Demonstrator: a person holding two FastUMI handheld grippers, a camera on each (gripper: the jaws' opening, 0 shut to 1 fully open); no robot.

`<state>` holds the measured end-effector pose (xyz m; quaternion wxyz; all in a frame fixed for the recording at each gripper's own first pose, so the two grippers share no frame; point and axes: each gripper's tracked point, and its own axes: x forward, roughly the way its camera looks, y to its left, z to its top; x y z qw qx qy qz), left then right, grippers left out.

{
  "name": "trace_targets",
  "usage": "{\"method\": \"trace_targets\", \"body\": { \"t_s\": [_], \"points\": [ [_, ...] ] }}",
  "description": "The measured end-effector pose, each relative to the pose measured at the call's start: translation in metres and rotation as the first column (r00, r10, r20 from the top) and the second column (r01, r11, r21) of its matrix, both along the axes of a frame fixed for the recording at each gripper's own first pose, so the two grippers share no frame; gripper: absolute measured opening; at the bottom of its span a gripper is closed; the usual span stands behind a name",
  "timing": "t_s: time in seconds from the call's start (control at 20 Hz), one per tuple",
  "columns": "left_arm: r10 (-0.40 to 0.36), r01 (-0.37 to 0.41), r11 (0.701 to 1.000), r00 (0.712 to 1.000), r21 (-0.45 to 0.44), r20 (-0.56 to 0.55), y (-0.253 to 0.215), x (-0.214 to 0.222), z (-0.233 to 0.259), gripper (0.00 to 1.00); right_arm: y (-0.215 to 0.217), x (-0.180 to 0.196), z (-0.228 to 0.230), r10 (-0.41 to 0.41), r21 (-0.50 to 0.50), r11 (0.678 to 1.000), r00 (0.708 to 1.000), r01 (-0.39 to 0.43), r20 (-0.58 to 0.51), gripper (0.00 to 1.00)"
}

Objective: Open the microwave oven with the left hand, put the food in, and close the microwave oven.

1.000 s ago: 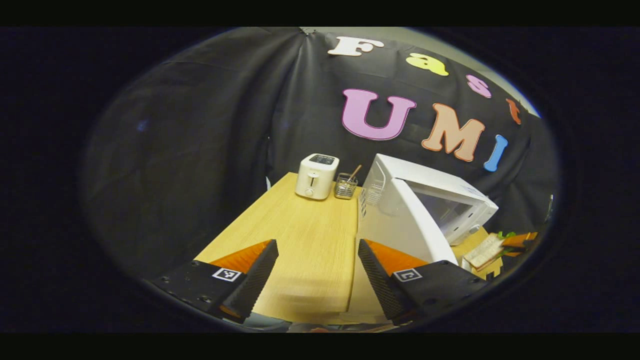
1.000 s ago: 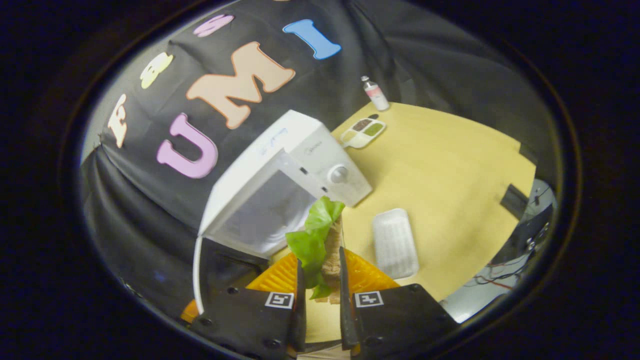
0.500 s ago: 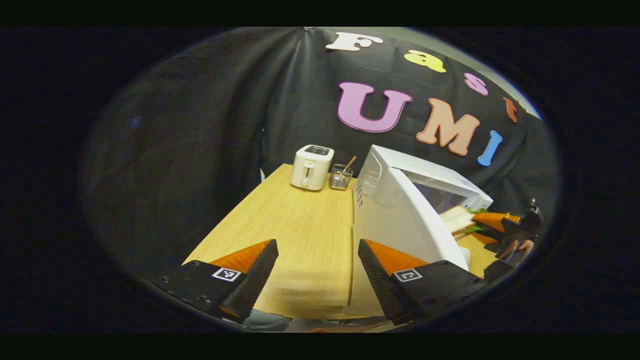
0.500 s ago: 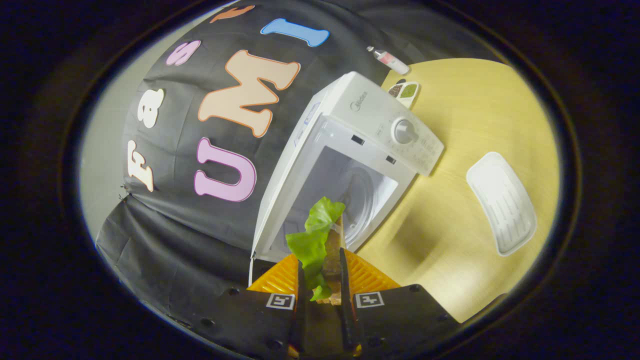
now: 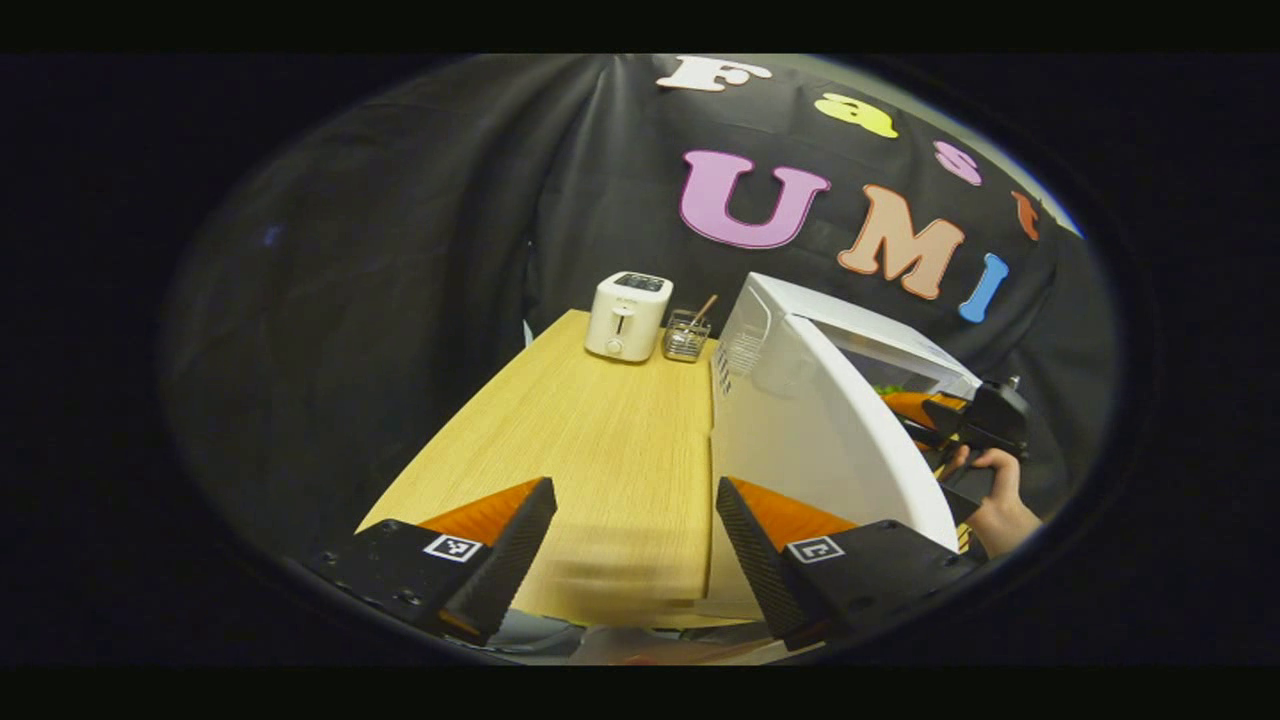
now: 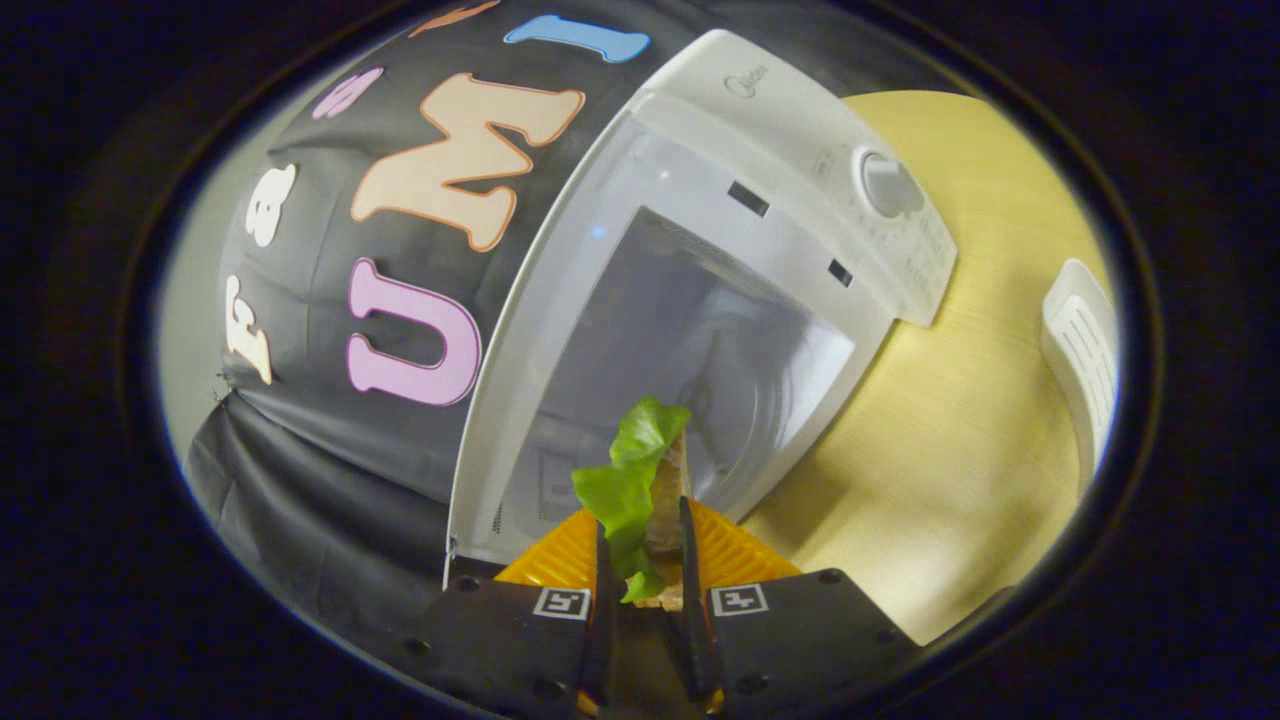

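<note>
1. In the left gripper view, the left hand-held gripper [image 5: 635, 545] hangs over the near edge of the wooden worktop [image 5: 600, 460] with its fingers spread wide and nothing between them.
2. In the right gripper view, the right hand-held gripper [image 6: 640, 590] is pinching the food, a sandwich [image 6: 660, 500] with a green lettuce leaf [image 6: 625, 490] sticking out, both fingers pressed against its sides.
3. The sandwich sits at the mouth of the microwave oven [image 6: 740, 250], its tip reaching into the open cavity [image 6: 690, 350], above the oven floor.
4. In the left gripper view, the oven door [image 5: 830, 440] stands swung open just right of the left gripper's right finger, hiding most of the cavity.
5. Past the door's edge, the right hand-held gripper [image 5: 915, 405] points into the oven, held by a person's hand [image 5: 995, 500].
6. A white tray [image 6: 1080, 350] lies on the worktop to the right of the oven, in the right gripper view.
7. At the far end of the worktop stand a white toaster [image 5: 627, 315] and, just beside it, a small wire holder [image 5: 686, 338] with a stick in it, both against the black cloth wall [image 5: 420, 230].
</note>
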<state>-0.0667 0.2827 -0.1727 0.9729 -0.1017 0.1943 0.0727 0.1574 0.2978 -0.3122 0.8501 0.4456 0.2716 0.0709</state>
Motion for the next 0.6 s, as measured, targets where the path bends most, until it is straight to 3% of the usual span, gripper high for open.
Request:
{"method": "trace_targets", "body": {
  "t_s": [0.4, 0.6],
  "points": [
    [0.001, -0.001, 1.0, 0.999, -0.007, -0.045, 0.001, -0.003, -0.009, 0.95, 0.005, 0.054, -0.012, -0.065, -0.061, 0.996, 0.996, 0.069, 0.066, 0.29],
    [-0.006, 0.006, 1.0, 0.999, 0.014, -0.048, -0.001, -0.002, -0.008, 0.95, -0.009, 0.067, -0.033, -0.102, -0.134, 0.985, 0.994, 0.105, 0.032, 0.27]
  ]
}}
